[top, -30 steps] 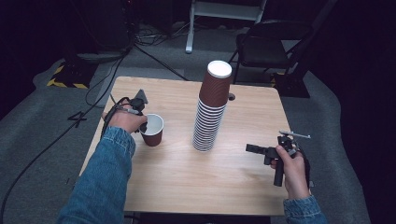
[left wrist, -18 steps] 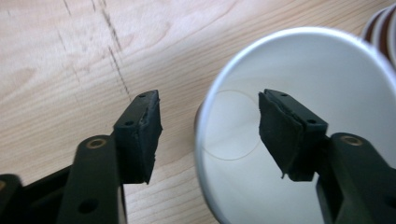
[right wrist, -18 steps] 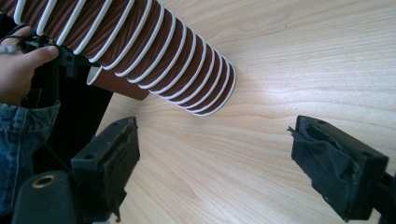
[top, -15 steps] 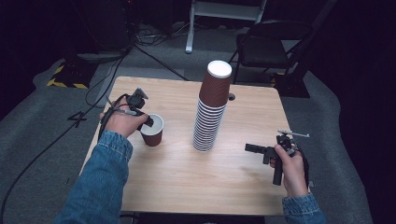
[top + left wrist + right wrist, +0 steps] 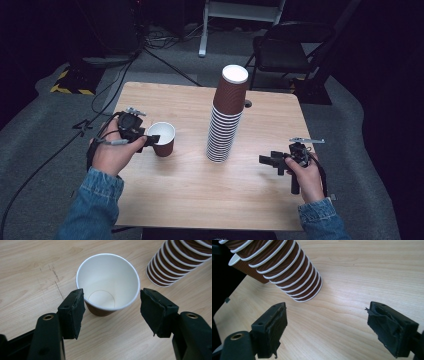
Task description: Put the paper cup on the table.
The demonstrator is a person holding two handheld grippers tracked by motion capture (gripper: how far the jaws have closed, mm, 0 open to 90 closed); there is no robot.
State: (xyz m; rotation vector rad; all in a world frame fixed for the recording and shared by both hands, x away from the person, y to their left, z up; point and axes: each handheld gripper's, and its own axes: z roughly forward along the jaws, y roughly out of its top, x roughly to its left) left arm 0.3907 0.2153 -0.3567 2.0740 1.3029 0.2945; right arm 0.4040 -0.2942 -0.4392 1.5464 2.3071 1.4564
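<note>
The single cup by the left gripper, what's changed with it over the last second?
The left gripper has let go of the cup: its fingers have just been opening and it has drawn back toward the person. The cup stands upright where it was. The stack of cups and right gripper are unchanged.

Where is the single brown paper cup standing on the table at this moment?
In the high view, the single brown paper cup stands upright on the left part of the wooden table, left of the tall stack of brown cups, just before the left tongs.
</note>
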